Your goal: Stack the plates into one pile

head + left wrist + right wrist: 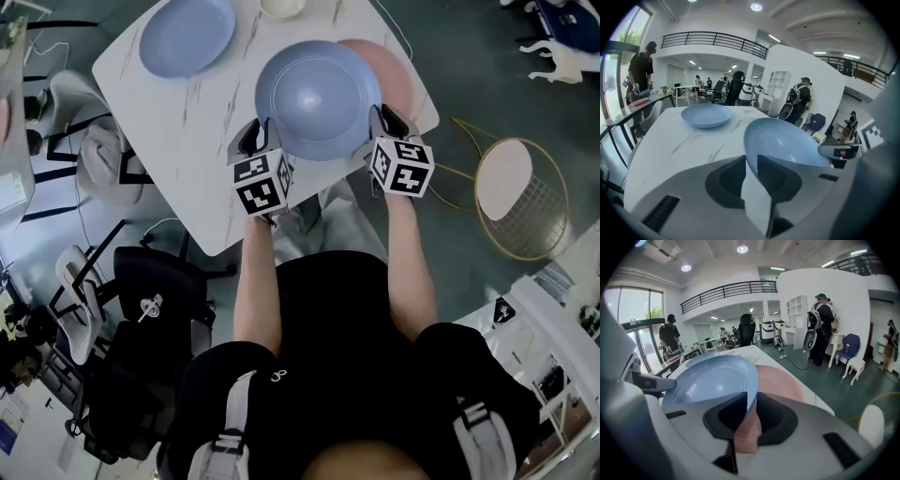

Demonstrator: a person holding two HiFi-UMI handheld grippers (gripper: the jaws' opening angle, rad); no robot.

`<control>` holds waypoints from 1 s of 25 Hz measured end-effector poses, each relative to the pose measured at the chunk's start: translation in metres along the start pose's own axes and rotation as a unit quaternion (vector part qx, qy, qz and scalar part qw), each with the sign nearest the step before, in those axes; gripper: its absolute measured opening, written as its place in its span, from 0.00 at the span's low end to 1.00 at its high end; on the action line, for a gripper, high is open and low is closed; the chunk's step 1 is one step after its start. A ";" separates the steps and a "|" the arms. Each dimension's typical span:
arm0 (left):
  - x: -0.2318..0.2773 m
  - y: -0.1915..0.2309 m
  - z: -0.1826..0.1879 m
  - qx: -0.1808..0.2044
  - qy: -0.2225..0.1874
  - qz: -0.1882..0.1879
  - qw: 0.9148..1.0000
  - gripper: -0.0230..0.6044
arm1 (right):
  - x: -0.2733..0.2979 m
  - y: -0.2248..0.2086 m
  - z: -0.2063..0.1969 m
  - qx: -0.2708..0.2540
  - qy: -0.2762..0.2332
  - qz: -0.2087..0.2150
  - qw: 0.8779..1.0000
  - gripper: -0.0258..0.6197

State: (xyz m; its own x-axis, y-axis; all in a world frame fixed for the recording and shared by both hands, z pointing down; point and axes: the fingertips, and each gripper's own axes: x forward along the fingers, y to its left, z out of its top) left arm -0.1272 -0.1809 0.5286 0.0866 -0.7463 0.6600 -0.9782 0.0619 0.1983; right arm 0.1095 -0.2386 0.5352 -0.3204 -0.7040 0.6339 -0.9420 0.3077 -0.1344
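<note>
Round blue plate (317, 98) was clamped at opposite rims by left gripper (253, 139) and right gripper (382, 122), partly above round pink plate (392, 67), far right. Level, centred lowering was judged necessary.

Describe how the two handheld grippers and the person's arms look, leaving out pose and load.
The left gripper and right gripper each have a light grey moulded shell, black padded tongs and a white cube printed with black square markers. No cables show on them. The person wears a black short-sleeved top with pale grey shoulder straps.
</note>
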 end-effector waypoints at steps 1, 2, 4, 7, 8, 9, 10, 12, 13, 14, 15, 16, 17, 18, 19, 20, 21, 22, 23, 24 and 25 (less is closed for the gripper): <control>0.005 -0.008 0.001 0.006 0.002 -0.003 1.000 0.18 | -0.002 -0.009 -0.001 0.003 0.001 -0.003 1.000 0.15; 0.010 -0.017 0.002 0.015 0.004 -0.005 1.000 0.18 | -0.003 -0.019 0.000 0.005 0.001 -0.007 1.000 0.15; 0.022 -0.033 0.006 0.029 0.004 -0.008 1.000 0.19 | -0.004 -0.037 0.002 0.002 0.001 -0.015 1.000 0.15; 0.033 -0.051 0.005 0.026 0.007 -0.002 1.000 0.19 | -0.002 -0.056 0.001 -0.026 0.014 -0.019 0.999 0.17; 0.035 -0.057 0.005 0.027 0.010 0.001 1.000 0.19 | -0.001 -0.063 0.001 -0.031 0.018 -0.019 0.999 0.17; 0.039 -0.063 0.005 0.030 0.012 0.003 0.999 0.19 | -0.001 -0.069 0.001 -0.032 0.021 -0.020 0.999 0.17; 0.042 -0.068 0.005 0.034 0.014 0.005 0.999 0.19 | 0.000 -0.075 0.000 -0.030 0.023 -0.020 0.999 0.17; 0.048 -0.075 0.004 0.044 0.017 0.012 0.999 0.19 | 0.002 -0.083 -0.003 -0.028 0.027 -0.021 0.999 0.17; 0.051 -0.077 0.003 0.046 0.018 0.017 0.999 0.19 | 0.003 -0.087 -0.005 -0.028 0.028 -0.021 0.999 0.18; 0.054 -0.079 0.002 0.048 0.017 0.020 0.999 0.19 | 0.005 -0.090 -0.006 -0.028 0.029 -0.021 0.999 0.18; 0.056 -0.080 0.001 0.047 0.016 0.022 0.999 0.19 | 0.007 -0.093 -0.008 -0.027 0.029 -0.020 0.999 0.18; 0.058 -0.081 0.000 0.045 0.014 0.022 0.999 0.19 | 0.008 -0.094 -0.009 -0.028 0.030 -0.020 0.999 0.18; 0.060 -0.082 -0.001 0.044 0.013 0.021 0.999 0.19 | 0.010 -0.095 -0.011 -0.030 0.030 -0.020 0.999 0.18; 0.061 -0.081 -0.001 0.043 0.014 0.020 0.999 0.20 | 0.011 -0.096 -0.012 -0.031 0.030 -0.019 0.999 0.18; 0.061 -0.080 -0.002 0.044 0.017 0.019 0.999 0.21 | 0.011 -0.096 -0.014 -0.030 0.031 -0.019 0.999 0.18; 0.061 -0.079 -0.002 0.043 0.019 0.020 0.999 0.22 | 0.012 -0.098 -0.014 -0.028 0.032 -0.018 0.999 0.18; 0.061 -0.078 -0.003 0.041 0.021 0.021 0.999 0.23 | 0.013 -0.099 -0.014 -0.025 0.031 -0.017 0.999 0.18; 0.061 -0.077 -0.003 0.037 0.022 0.021 0.999 0.25 | 0.013 -0.101 -0.013 -0.021 0.030 -0.016 0.999 0.19; 0.061 -0.077 -0.003 0.033 0.022 0.019 0.999 0.26 | 0.013 -0.104 -0.013 -0.017 0.029 -0.015 0.999 0.19; 0.061 -0.077 -0.003 0.028 0.024 0.016 0.999 0.27 | 0.014 -0.105 -0.012 -0.012 0.029 -0.015 0.999 0.20; 0.062 -0.078 -0.004 0.024 0.027 0.014 0.999 0.28 | 0.014 -0.107 -0.012 -0.007 0.029 -0.014 0.999 0.20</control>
State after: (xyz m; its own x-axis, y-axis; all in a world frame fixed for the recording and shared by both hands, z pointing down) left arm -0.0449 -0.2291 0.5566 0.0680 -0.7072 0.7037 -0.9882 0.0494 0.1451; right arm 0.2073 -0.2743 0.5677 -0.2870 -0.6741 0.6807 -0.9489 0.2974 -0.1056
